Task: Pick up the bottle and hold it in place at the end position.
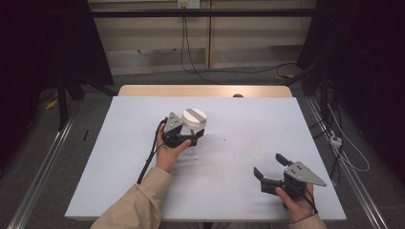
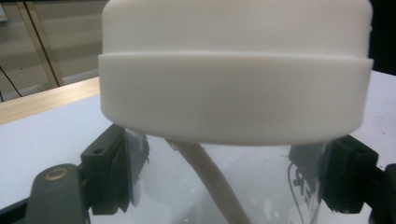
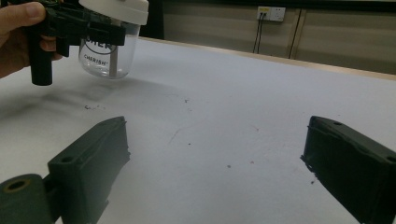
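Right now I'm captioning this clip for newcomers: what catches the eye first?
The clear cup with a white lid, held off the table in the shut left gripper near the middle. Then the right gripper, jaws wide open and empty, low at the near right of the pale tabletop.

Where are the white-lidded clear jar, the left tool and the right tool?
jar [image 3: 112,51], right gripper view, clear glass body below the lid.
left tool [image 1: 184,136], high view, between its jaws, clamped on the jar.
right tool [image 1: 268,164], high view, gap between its open jaws.
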A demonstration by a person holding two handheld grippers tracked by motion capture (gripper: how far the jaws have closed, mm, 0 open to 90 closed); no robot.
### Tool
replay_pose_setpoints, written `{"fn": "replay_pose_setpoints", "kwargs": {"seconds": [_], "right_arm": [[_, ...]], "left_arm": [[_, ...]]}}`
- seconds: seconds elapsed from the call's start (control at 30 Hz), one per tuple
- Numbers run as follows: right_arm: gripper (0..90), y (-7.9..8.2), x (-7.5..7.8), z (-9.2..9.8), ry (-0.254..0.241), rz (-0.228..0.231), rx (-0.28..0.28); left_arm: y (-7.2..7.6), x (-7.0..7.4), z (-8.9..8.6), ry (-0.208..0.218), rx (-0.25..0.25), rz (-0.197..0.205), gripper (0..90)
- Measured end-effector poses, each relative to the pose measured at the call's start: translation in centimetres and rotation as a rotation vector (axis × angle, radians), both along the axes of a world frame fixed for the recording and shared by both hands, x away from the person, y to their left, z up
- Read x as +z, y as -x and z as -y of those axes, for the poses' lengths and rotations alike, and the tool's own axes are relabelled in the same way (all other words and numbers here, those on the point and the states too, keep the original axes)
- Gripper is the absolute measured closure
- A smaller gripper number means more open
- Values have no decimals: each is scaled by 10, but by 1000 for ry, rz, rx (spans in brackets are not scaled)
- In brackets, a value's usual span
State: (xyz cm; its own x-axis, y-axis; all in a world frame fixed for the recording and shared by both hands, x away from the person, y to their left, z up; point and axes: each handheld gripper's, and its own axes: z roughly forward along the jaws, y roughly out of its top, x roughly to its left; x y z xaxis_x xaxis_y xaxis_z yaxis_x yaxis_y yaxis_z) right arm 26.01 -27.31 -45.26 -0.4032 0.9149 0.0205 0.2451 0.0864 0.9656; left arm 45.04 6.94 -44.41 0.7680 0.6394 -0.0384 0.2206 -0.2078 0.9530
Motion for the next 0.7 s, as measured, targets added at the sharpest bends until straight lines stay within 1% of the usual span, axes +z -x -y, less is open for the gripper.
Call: {"fn": "replay_pose_setpoints", "kwargs": {"seconds": [0.17,0.2,0.33,0.53,0.7], "right_arm": [[62,0,0,0,-1,-2,-1],[62,0,0,0,-2,-3,-2],[62,0,-1,0,-2,-4,-2],[62,0,-1,0,-5,-7,-1],[62,-1,-1,0,-6,-6,0]], "left_arm": [[-1,1,7,8,-10,-8,186],[-1,1,8,0,-16,-6,186],[-1,1,13,0,-28,-6,187],[-3,-1,18,8,-28,-11,186],[-4,-1,20,-5,-27,-12,186]]}}
